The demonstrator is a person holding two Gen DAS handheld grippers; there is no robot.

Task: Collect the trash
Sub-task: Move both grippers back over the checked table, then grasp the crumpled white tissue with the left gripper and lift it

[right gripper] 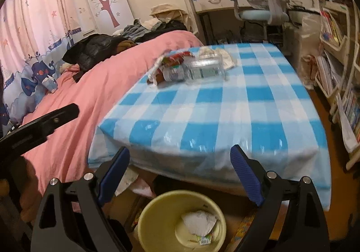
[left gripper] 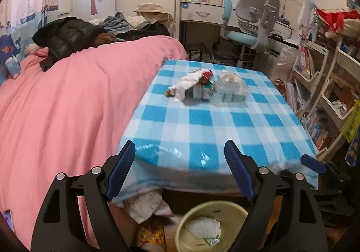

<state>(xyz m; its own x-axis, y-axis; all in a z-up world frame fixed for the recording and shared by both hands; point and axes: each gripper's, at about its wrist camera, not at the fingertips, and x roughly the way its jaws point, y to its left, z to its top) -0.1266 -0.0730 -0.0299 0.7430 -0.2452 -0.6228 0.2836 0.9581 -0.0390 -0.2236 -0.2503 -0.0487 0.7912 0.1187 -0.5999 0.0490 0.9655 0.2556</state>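
Left claw (left gripper: 180, 170): jaws spread wide, nothing between them; it hangs over the near edge of the counter (left gripper: 225, 130), which is draped in a blue-and-white checked cloth. Right claw (right gripper: 180, 173): likewise wide open and holding nothing, at the same near edge; its blue pad (left gripper: 312, 163) shows at the right of the left wrist view.

Trash pile (left gripper: 202, 89) lies on the counter well ahead of both claws, toward the far end; from the left claw it sits roughly straight ahead, from the right claw ahead and slightly left (right gripper: 191, 67). Pile contents: crumpled white tissue (left gripper: 189, 84), a red wrapper (left gripper: 207, 75), a clear plastic bottle (right gripper: 202, 70) lying on its side, crinkled clear plastic (left gripper: 231, 88); items touch or overlap, finer detail blurred.

Yellow bin (left gripper: 211, 227) stands on the floor directly below the claws, in front of the counter; inside it a white crumpled tissue (right gripper: 200, 221) and a small green-printed packet (right gripper: 203, 239).

Pink bed (left gripper: 67, 105) abuts the counter to the left of the claws.
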